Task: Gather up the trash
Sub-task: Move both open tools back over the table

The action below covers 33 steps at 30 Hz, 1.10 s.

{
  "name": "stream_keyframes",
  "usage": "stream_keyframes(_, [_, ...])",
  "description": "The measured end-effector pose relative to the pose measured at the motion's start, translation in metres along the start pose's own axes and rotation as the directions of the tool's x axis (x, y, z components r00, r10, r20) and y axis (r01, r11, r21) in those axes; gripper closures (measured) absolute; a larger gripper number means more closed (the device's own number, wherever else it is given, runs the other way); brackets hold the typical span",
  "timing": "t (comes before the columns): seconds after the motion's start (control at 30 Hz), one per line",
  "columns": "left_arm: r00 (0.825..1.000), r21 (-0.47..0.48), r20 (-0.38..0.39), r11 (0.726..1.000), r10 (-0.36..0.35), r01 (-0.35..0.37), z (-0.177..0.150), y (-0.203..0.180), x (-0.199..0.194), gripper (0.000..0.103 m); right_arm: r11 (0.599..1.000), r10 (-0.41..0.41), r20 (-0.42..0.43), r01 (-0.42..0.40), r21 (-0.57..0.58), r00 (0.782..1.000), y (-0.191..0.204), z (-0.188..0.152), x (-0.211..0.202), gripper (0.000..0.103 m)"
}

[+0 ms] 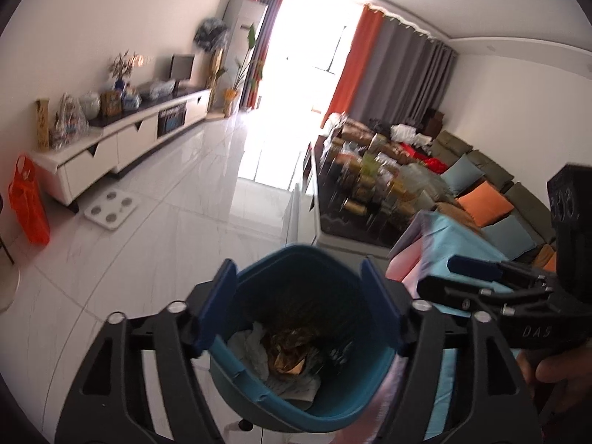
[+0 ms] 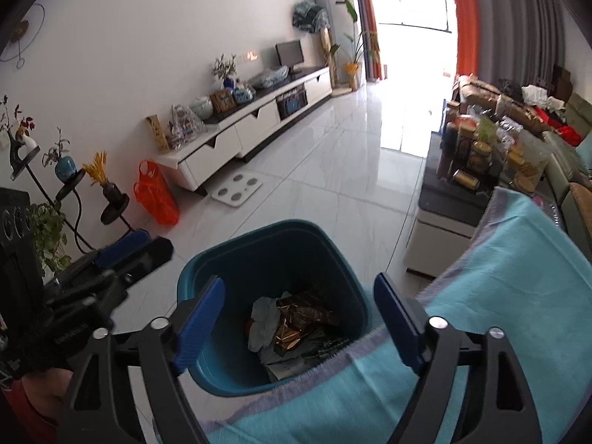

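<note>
Both grippers are hanging over the teal bin point(image 2: 272, 307), left gripper point(image 1: 299, 307) and right gripper point(image 2: 301, 323) with jaws spread and nothing between them, the trash point(image 2: 292, 323) lying inside the bin. The risk is the blue cloth point(image 2: 481, 296) draping beside the bin's rim: a careless reach could snag it.

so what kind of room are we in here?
Most likely a home living room: a low TV cabinet with a monitor along the wall, a sofa with cushions, and floor-length curtains at a big window.

Each black tool point(image 1: 299, 307) has blue pads point(image 1: 218, 307) and silver screws point(image 1: 420, 305).
</note>
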State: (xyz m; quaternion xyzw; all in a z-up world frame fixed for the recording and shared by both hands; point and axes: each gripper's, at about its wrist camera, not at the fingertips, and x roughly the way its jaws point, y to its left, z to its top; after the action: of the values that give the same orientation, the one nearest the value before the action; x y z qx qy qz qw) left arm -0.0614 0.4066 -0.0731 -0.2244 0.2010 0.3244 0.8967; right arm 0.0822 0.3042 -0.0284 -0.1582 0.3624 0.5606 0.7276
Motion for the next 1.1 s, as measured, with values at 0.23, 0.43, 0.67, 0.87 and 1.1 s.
stream_keyframes(0.23, [0.994,0.051,0.098,0.998,-0.039,0.034,0.02,-0.035,-0.049,0.006,0.998,-0.058,0.116,0.054,0.038,0.992,-0.014,-0.022,-0.06,0.007])
stream_keyframes(0.43, [0.988,0.115,0.135,0.991,-0.079,0.064,0.028,-0.067,-0.087,0.006,0.989,-0.132,0.206,0.113,0.1,0.97,-0.033,-0.054,-0.114,0.007])
stream_keyframes(0.67, [0.971,0.197,0.187,0.974,-0.15,0.113,0.026,-0.123,-0.118,0.005,0.95,-0.288,0.307,0.231,0.209,0.907,-0.057,-0.106,-0.188,0.007])
stream_keyframes(0.87, [0.937,0.272,0.224,0.941,-0.268,0.204,0.006,-0.182,-0.142,0.005,0.872,-0.468,0.33,0.368,0.323,0.82,-0.072,-0.153,-0.238,0.007])
stream_keyframes(1.1, [0.896,0.35,0.167,0.875,-0.41,0.335,-0.025,-0.244,-0.158,0.006,0.762,-0.628,0.332,0.472,0.443,0.703,-0.079,-0.2,-0.285,0.007])
